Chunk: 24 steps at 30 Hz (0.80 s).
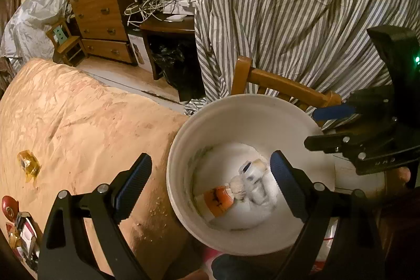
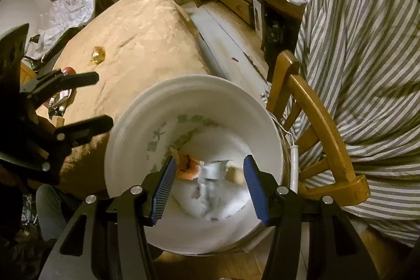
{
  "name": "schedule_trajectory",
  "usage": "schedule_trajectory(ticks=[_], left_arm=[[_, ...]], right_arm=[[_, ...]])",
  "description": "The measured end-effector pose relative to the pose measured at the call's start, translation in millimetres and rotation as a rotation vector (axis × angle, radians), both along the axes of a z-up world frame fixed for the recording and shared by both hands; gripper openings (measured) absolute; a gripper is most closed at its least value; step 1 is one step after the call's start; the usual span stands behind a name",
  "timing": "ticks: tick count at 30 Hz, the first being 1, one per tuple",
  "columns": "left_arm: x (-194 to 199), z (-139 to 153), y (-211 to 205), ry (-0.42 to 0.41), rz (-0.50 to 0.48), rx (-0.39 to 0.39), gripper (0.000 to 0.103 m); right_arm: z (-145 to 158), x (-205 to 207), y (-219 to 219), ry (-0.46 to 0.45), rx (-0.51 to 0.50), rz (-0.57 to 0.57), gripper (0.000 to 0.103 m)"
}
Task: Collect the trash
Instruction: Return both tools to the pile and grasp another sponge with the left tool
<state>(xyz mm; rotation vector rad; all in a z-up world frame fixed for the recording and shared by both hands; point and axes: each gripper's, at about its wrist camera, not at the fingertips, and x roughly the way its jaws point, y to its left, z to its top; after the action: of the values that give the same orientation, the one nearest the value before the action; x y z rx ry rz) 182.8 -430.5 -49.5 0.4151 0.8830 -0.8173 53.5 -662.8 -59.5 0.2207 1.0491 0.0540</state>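
Left tool (image 1: 211, 184): spread wide, empty | right tool (image 2: 210, 190): parted, empty | round white plastic bucket (image 2: 131, 148): crumpled orange wrapper (image 2: 187, 165) inside | bed (image 1: 78, 117): wrinkled tan cover.

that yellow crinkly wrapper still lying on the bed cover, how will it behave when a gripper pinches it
The yellow wrapper looks like thin clear film, so it is probably very light and would crumple rather than hold shape. Its glossy surface may slip between the pads. Lying on the soft bed cover, it may press down into the cover rather than lift cleanly.
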Motion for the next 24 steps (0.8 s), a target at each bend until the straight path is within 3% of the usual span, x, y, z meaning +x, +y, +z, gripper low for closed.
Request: schedule_trajectory(ticks=[6, 9, 13, 17, 24], left_arm=[[-1.7, -1.6, 42.5, -0.016, 0.062, -0.029, 0.088], [-0.3, -7.9, 90.0, -0.039, 0.143, -0.051, 0.088], [7.3, -20.9, 155.2, -0.054, 0.280, -0.057, 0.088], [26.1, -40.7, 231.4, -0.051, 0.441, -0.041, 0.088], [26.3, -64.7, 348.8, -0.100, 0.694, -0.057, 0.088]], right_arm=[[27.5, -17.7, 29.7, -0.150, -0.054, 0.015, 0.058], [43.9, -31.7, 65.3, -0.286, -0.099, 0.047, 0.063], [48.7, -37.2, 117.7, -0.389, -0.091, 0.122, 0.067], [40.1, -29.2, 173.2, -0.418, -0.067, 0.207, 0.068], [15.5, -1.7, 255.2, -0.365, -0.008, 0.330, 0.068]])
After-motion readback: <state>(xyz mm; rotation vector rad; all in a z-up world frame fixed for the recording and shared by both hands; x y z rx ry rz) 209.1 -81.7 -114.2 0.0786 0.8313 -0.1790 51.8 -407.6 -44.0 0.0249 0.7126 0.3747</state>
